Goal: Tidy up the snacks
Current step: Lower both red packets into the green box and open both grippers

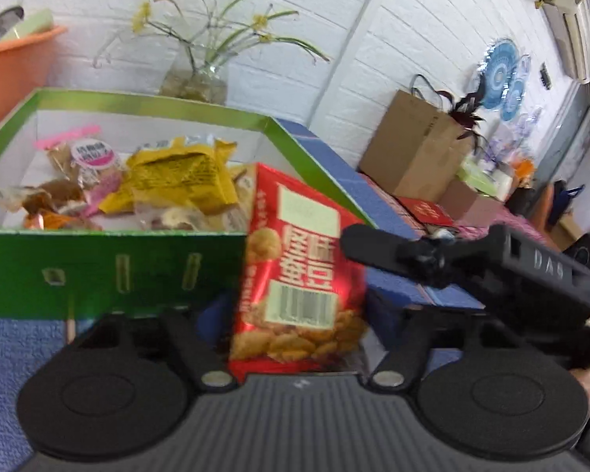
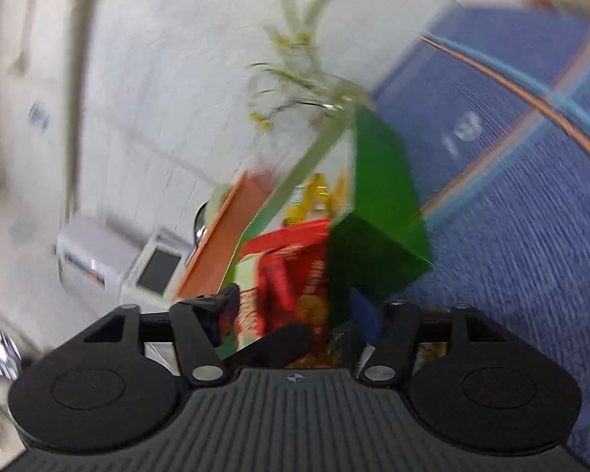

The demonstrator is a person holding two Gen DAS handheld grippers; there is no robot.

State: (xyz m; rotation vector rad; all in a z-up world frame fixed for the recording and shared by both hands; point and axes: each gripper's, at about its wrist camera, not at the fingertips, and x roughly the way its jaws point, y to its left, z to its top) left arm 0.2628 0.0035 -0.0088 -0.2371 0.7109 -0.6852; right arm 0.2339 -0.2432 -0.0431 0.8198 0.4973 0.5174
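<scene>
Red snack packet (image 1: pixel 300 271) at the green box's (image 1: pixel 110 263) front corner – between the left gripper's (image 1: pixel 298 338) fingers.

The packet stands upright, barcode showing, its top over the box's rim; whether the part-open fingers press it I cannot tell. Inside the box lie a yellow bag (image 1: pixel 184 173) and other wrapped snacks. The right gripper (image 2: pixel 295 326) reaches in beside it, fingers wide – 1 finger (image 1: pixel 377 249) near the packet. Blue tabletop (image 1: pixel 15 354) beneath.

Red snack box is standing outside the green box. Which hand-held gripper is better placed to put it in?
Left, probably. The red snack box stands between the left hand-held gripper's jaws, beside the green box. The right hand-held gripper reaches in from the side.
</scene>
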